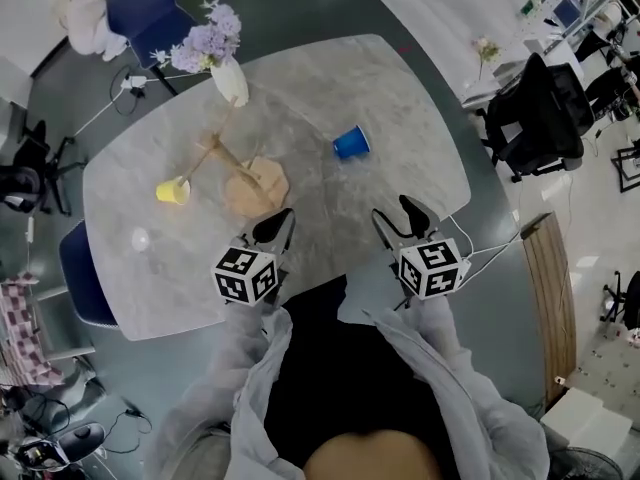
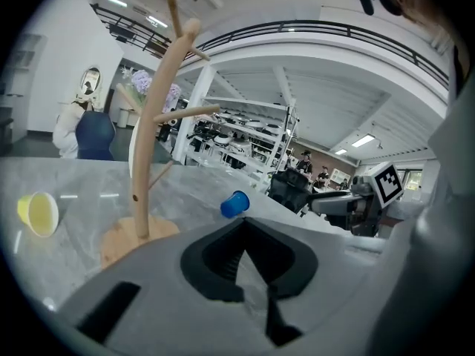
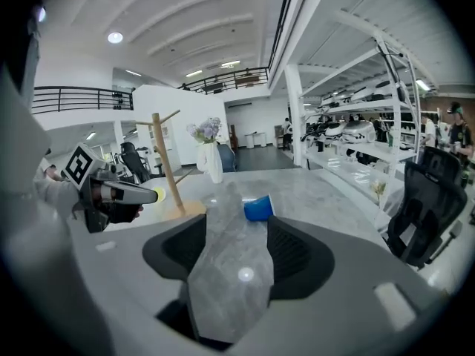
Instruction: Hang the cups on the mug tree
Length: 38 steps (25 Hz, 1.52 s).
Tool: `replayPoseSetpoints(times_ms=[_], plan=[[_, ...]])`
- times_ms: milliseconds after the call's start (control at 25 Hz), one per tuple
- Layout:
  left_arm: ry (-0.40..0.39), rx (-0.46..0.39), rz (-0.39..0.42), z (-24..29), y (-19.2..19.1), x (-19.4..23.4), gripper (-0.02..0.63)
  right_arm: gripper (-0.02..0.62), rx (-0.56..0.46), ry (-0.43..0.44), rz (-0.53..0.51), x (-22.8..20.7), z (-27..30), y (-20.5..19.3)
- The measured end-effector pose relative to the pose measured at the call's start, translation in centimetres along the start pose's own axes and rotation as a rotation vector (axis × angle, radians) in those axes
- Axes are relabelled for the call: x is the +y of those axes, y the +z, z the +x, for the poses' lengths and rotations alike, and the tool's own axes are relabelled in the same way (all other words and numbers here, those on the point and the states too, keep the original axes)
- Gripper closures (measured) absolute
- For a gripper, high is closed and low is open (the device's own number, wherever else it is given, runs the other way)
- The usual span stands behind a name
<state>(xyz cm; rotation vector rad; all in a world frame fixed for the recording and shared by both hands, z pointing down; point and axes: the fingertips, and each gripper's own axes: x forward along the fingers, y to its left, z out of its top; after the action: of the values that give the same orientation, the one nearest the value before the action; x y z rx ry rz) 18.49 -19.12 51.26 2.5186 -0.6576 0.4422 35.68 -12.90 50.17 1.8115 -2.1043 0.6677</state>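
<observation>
The wooden mug tree (image 1: 240,168) stands on its round base mid-table with bare branches; it also shows in the left gripper view (image 2: 152,139) and the right gripper view (image 3: 169,165). A yellow cup (image 1: 173,190) lies on its side left of the base (image 2: 38,213). A blue cup (image 1: 351,143) lies on its side right of the tree (image 2: 234,204) (image 3: 257,208). My left gripper (image 1: 272,230) (image 2: 243,225) hovers near the table's front edge, fingertips touching, empty. My right gripper (image 1: 400,218) (image 3: 236,221) is beside it, open, empty, pointing at the blue cup.
A white vase of purple flowers (image 1: 228,78) stands at the table's far edge behind the tree. A small pale object (image 1: 140,238) lies at the left front. A blue chair (image 1: 78,273) is at the table's left, a black office chair (image 1: 540,118) to the right.
</observation>
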Motion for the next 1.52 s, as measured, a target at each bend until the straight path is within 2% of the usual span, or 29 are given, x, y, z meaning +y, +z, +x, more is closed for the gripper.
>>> replayPoseSetpoints(times_ms=[160, 360, 440, 640, 760, 1160, 1320, 1520], plan=[[0.031, 0.005, -0.034, 0.6, -0.1, 1.8, 0.6, 0.296, 0.038, 0.06, -0.082, -0.3, 3.2, 1.3], [0.067, 0.011, -0.087, 1.2, -0.5, 3.6, 0.6, 0.243, 0.134, 0.129, -0.293, -0.3, 7.7, 2.4], [0.076, 0.015, -0.109, 1.3, -0.9, 4.1, 0.6, 0.239, 0.194, 0.151, -0.427, -0.3, 9.5, 2.3], [0.105, 0.026, -0.146, 1.6, -1.6, 5.7, 0.6, 0.235, 0.378, 0.164, -0.913, -1.0, 13.6, 1.3], [0.125, 0.022, -0.164, 1.7, -1.6, 6.6, 0.6, 0.235, 0.461, 0.208, -1.097, -0.9, 15.4, 0.5], [0.163, 0.028, -0.212, 1.5, -2.6, 8.3, 0.6, 0.235, 0.638, 0.318, -1.487, -0.6, 20.7, -1.8], [0.175, 0.031, -0.228, 1.5, -3.0, 8.9, 0.6, 0.241, 0.719, 0.332, -1.585, -1.5, 22.0, -3.2], [0.176, 0.026, -0.238, 1.7, -2.8, 9.3, 0.6, 0.323, 0.808, 0.297, -1.641, -3.2, 22.7, -4.3]])
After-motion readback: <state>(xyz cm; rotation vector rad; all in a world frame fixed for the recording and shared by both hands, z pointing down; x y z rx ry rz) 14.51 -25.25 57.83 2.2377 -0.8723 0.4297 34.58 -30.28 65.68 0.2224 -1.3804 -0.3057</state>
